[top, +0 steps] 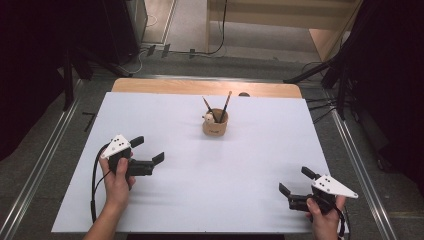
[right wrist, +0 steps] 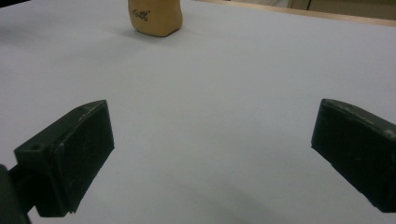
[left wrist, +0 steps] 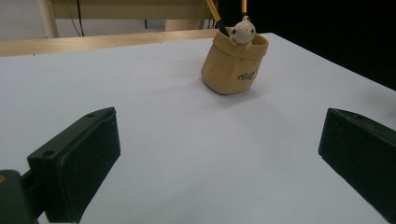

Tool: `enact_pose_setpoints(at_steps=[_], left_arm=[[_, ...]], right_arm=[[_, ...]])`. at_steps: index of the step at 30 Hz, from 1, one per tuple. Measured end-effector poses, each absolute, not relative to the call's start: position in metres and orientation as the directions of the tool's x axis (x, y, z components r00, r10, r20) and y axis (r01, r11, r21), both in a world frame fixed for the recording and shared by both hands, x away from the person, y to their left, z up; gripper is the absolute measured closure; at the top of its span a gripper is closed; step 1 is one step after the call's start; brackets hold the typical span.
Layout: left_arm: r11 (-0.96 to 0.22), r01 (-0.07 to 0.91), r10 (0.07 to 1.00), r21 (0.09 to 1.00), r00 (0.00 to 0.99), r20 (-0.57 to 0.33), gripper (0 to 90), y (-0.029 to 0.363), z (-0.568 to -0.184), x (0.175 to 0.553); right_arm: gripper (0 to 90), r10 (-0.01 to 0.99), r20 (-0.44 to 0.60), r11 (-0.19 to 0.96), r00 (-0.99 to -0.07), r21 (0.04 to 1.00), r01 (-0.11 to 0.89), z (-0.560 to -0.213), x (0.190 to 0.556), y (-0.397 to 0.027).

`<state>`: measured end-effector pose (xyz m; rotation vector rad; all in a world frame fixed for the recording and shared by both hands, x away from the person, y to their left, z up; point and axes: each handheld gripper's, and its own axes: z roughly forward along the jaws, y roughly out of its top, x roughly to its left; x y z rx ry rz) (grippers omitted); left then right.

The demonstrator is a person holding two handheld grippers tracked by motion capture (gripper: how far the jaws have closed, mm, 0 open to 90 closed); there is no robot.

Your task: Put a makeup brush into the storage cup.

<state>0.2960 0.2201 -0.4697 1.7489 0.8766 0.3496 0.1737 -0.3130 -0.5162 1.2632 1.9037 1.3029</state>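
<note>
1. We hold the left tongs at the left of the white table, released: the jaws stand wide apart with nothing between them and do not touch the sheet in the left gripper view, where they frame bare white surface.
2. The thing nearest the work is the tan pen holder, shaped like a small sack, upright near the middle of the table toward the far edge. In the left gripper view the pen holder sits ahead and slightly right of centre, with a small bear figure peeking over its rim and script lettering on the side.
3. Two pencils stand in it, leaning apart.
4. The right tongs are at the near right corner, likewise released and empty, well apart from the holder. In the right gripper view the holder's lower part shows far off at upper left.
5. Step in hand, as we judge it: the start of a reach; neither pair of tongs has closed on anything yet.
6. Next move, as we judge it: bring one pair forward to the holder, come down over a pencil top, and pinch the thin shaft squarely.
7. Obstacles: the path is open. The bear and the second pencil crowd the rim, so we expect little room for the jaws; the light holder may tip if nudged.
</note>
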Motion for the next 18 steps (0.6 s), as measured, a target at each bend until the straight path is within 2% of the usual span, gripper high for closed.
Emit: enact_pose_setpoints(at_steps=[11,18], left_arm=[[-0.138,0.376,0.735,0.916,0.659,-0.160,0.0,0.238,-0.474,0.278],[-0.105,0.371,0.744,0.923,0.645,-0.175,0.0,0.256,-0.474,0.268]], right_arm=[[0.0,0.893,0.084,0.116,-0.443,0.907,0.405,-0.517,0.174,-0.311],[0.0,0.894,0.081,0.115,-0.440,0.908,0.402,-0.516,0.173,-0.310]])
